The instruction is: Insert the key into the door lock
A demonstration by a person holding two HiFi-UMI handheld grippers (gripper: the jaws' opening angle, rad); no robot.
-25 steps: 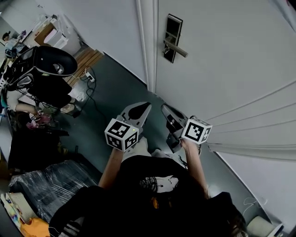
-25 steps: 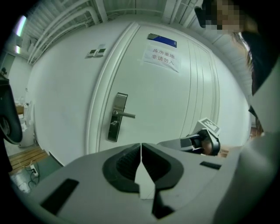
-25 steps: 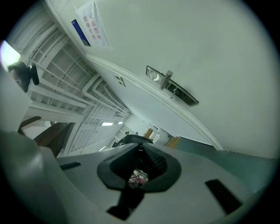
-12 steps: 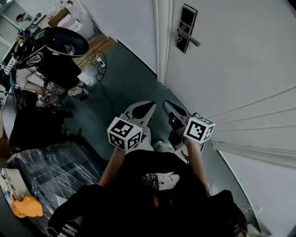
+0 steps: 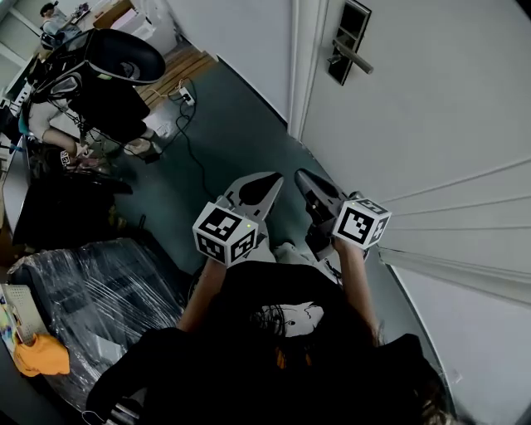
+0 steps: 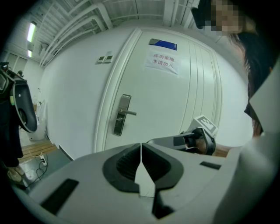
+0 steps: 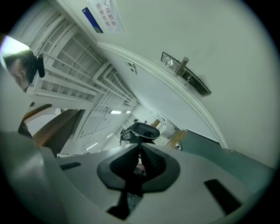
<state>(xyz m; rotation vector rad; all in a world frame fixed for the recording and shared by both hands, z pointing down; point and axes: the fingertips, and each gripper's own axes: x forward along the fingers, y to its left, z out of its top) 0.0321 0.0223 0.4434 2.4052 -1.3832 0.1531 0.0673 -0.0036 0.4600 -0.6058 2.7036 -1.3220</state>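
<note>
- Two grippers low in the head view: shows the left gripper and the right gripper side by side in front of the body, tips toward the white door. Puts the door lock, with its lever handle, high up and well apart from both. Gives no sign of a key.
- Left gripper view: looks along jaws drawn together at the tips, with nothing gripped between them. Places the door lock far ahead, near the door's left edge, and the right gripper just to the right.
- Right gripper view: finds these jaws closed up as well, with only a dark slit below the tips and no key blade discernible in it. Sets the door lock up and to the right, tilted and well away.
- Progress, as a judgement: barely begun. Nothing inserted. Leaves the approach to the door, the aim at the keyhole and the push in all to do. Cannot place the key, hidden or too small in all three views.
</note>
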